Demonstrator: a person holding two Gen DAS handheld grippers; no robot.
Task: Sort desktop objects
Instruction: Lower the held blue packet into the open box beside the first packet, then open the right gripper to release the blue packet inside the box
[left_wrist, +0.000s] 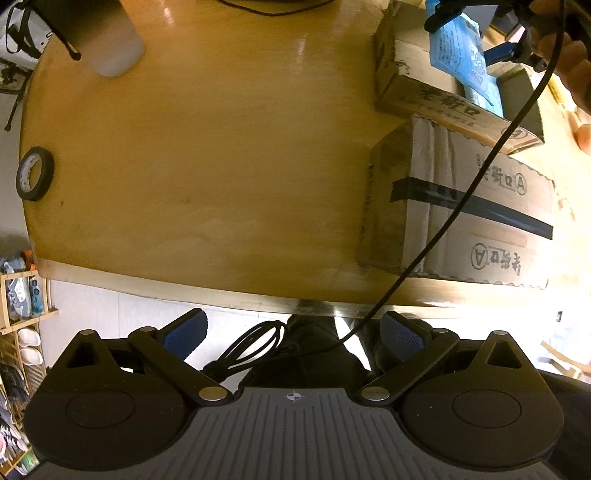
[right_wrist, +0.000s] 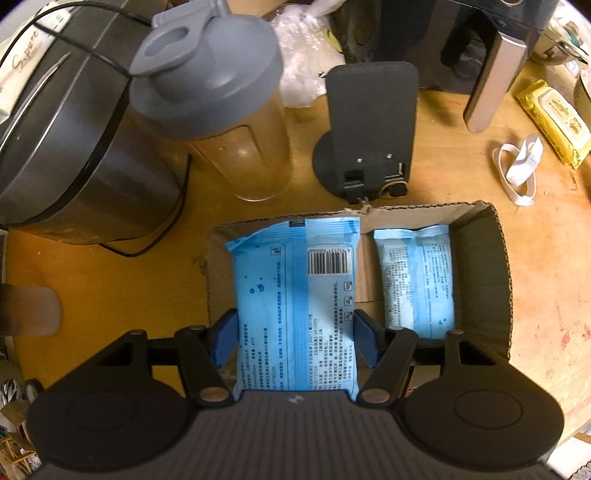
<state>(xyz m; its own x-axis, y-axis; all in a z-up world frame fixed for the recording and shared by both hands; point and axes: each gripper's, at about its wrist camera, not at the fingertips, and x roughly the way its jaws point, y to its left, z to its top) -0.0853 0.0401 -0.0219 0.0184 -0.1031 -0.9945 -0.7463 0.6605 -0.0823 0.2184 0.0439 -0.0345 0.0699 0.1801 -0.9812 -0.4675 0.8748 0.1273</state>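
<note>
My right gripper (right_wrist: 293, 338) is shut on a blue wipes pack (right_wrist: 295, 295) and holds it over the open cardboard box (right_wrist: 502, 266). A second, smaller blue pack (right_wrist: 417, 280) lies inside the box on the right. In the left wrist view the right gripper (left_wrist: 476, 33) with the blue pack (left_wrist: 461, 59) shows at the top right above the open box (left_wrist: 413, 92). My left gripper (left_wrist: 293, 332) is open and empty, off the table's near edge. A roll of black tape (left_wrist: 35, 172) lies at the table's left edge.
A taped closed cardboard box (left_wrist: 461, 206) sits at the table's near right. Beyond the open box stand a shaker bottle with a grey lid (right_wrist: 221, 110), a black stand (right_wrist: 369, 129), a dark round appliance (right_wrist: 74, 147), a yellow wipes pack (right_wrist: 554, 118) and a white strap (right_wrist: 517, 166).
</note>
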